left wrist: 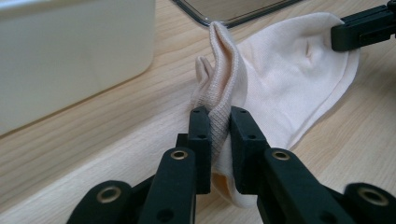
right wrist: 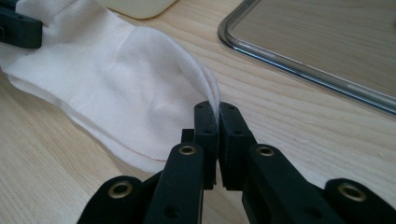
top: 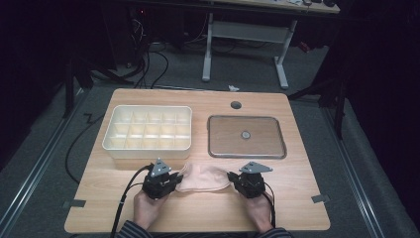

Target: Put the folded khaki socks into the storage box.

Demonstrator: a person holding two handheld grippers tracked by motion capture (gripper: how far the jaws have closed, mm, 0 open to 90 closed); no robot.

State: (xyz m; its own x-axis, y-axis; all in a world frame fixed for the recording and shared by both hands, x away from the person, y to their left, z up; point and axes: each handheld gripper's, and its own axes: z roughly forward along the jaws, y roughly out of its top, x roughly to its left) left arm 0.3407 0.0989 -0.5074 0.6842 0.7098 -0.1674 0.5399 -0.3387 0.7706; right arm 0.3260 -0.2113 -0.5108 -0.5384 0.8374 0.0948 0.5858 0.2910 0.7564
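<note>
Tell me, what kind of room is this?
Probably a lab or workshop for recording handwork: a wooden table on grey carpet, loose cables behind, a bare desk frame, and dark surroundings.

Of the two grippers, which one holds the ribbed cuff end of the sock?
The left gripper. Its jaws pinch the bunched, ribbed cuff of the pale sock, while the right gripper clamps the smooth, flat toe end.

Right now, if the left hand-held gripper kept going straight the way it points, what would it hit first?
Beyond the sock it grips, the left hand-held gripper probably meets the metal tray's rim; depth is unclear.
</note>
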